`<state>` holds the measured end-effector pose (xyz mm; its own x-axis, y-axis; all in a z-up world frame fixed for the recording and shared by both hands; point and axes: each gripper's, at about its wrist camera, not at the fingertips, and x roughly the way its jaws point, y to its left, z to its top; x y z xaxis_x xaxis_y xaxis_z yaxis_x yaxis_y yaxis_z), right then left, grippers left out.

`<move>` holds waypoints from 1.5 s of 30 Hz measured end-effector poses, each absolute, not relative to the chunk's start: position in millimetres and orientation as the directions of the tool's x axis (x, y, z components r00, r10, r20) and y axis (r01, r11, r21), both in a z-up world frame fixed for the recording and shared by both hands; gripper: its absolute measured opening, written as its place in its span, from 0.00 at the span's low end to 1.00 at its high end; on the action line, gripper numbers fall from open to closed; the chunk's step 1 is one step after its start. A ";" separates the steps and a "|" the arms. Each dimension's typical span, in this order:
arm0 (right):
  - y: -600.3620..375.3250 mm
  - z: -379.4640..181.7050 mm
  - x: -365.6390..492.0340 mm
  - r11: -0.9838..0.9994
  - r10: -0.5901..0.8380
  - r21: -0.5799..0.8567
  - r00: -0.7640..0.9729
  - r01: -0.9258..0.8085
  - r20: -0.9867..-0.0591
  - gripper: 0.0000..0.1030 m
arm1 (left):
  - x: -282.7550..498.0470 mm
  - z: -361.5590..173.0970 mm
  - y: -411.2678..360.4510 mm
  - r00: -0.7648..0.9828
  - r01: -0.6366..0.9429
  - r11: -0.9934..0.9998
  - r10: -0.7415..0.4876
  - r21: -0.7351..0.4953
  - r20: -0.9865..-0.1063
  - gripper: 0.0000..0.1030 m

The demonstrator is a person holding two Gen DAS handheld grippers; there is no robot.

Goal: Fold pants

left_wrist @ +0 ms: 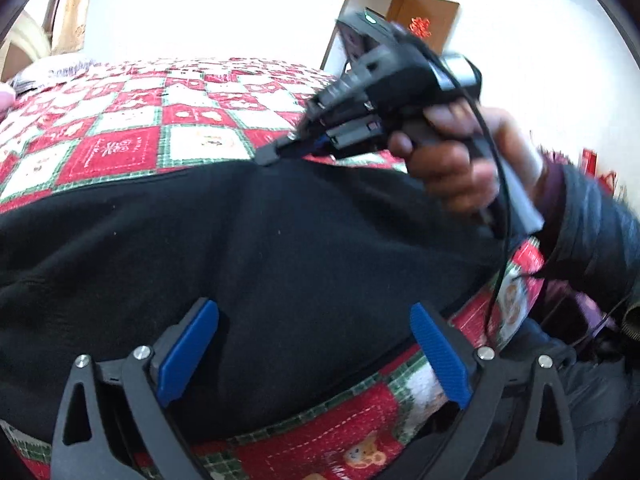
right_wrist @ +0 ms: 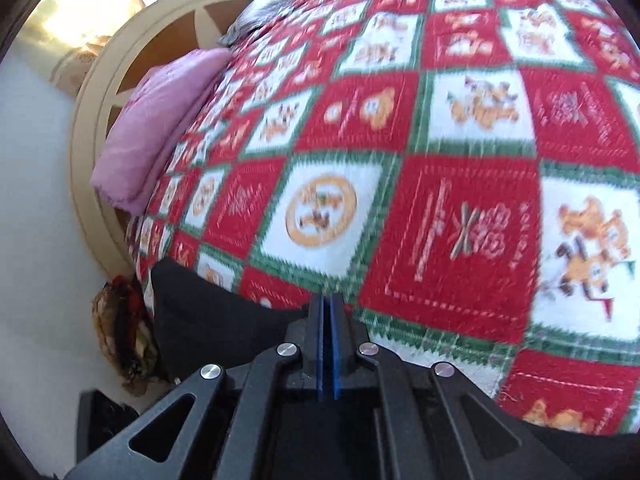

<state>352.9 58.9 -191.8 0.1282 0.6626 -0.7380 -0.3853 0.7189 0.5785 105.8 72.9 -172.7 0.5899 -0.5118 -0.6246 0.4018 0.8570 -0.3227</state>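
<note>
Black pants point(left_wrist: 248, 240) lie spread across the near part of the bed's red, white and green quilt point(left_wrist: 120, 120). Left claw point(left_wrist: 312, 348) hovers over them, jaws wide apart. Right claw point(left_wrist: 276, 152), jaws pressed together, pinches the pants' far edge.

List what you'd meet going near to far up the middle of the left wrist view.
Left gripper → black pants → right gripper at the pants' far edge → checked quilt → white wall
</note>
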 end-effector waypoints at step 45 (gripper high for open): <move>29.1 -190.3 194.1 0.692 0.561 0.305 0.221 -0.654 -0.798 0.44 | 107.6 -177.6 156.8 0.680 0.005 0.991 -0.100 -0.133 -0.727 1.00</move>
